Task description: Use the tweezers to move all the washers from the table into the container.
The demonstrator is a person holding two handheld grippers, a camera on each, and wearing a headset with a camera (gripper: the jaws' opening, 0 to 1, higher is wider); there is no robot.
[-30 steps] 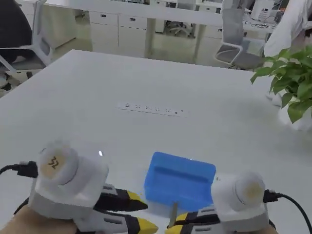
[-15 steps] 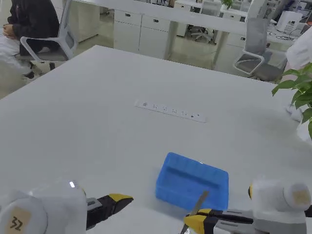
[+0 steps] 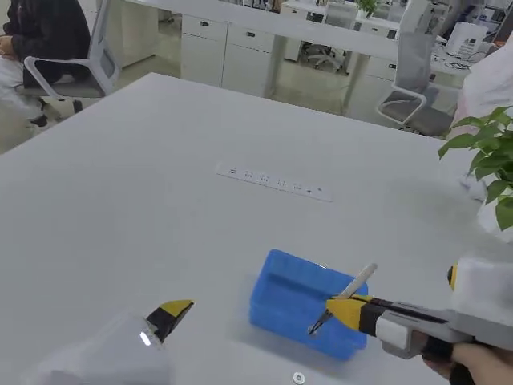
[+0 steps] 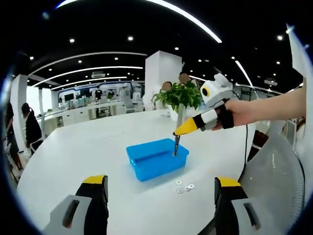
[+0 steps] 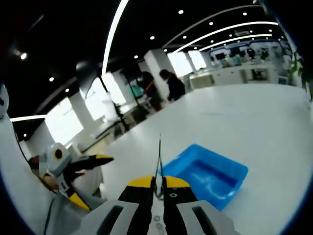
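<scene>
Squeezing the tweezers point(image 3: 361, 280) tight with the right gripper point(image 3: 341, 308), tips down over the blue box point(image 3: 282, 295). Holding the left gripper point(image 4: 161, 181) wide apart, at 9 o'clock from the box. On the table point(image 3: 160, 200), at the box's 6 o'clock, small washers point(image 4: 184, 187).

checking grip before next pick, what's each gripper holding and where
Right gripper clamps the thin silver metal tweezers about mid-length, tips down; left gripper is open, holding nothing.

The container point(image 3: 304, 309) is bright blue, the worktop point(image 3: 160, 184) off-white, the washers point(image 4: 184, 187) and tweezers point(image 3: 357, 282) silvery, the left tongs point(image 4: 160, 180) and right tongs point(image 5: 158, 182) black with yellow tips, the plant point(image 3: 489, 160) green.
</scene>
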